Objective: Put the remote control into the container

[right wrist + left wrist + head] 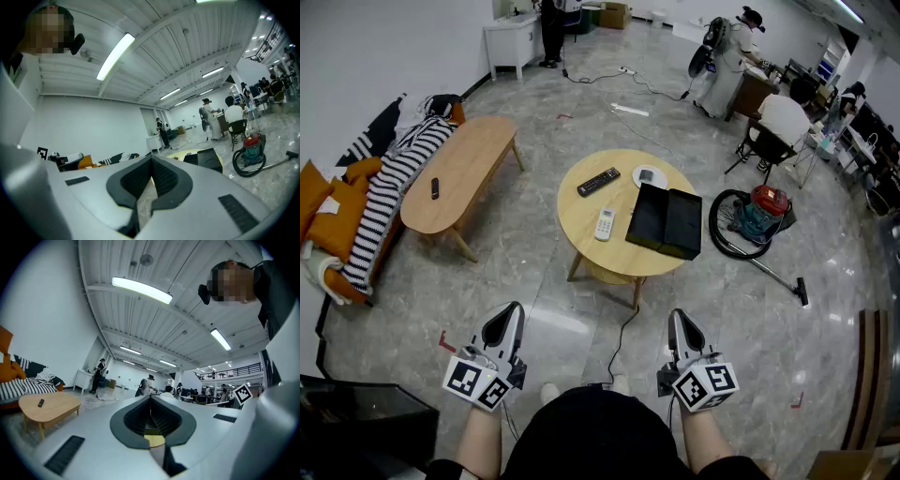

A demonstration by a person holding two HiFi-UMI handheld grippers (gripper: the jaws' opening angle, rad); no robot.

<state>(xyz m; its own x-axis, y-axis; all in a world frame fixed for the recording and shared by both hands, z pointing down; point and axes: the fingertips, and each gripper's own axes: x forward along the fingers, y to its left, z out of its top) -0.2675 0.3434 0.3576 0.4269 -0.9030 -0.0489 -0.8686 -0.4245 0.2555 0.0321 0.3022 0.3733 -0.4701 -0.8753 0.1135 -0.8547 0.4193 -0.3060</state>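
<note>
A black remote control and a white remote control lie on the round wooden table. Beside them on its right half sits the black open container, also seen in the right gripper view as the container. My left gripper and right gripper hang low in front of my body, well short of the table. Both point forward with jaws together and nothing between them. The left gripper faces the far hall; the right gripper faces the round table.
A small white round dish sits on the round table. An oval wooden table with a small black remote stands left, beside a sofa with a striped blanket. A vacuum cleaner and its hose lie right. People work at the back.
</note>
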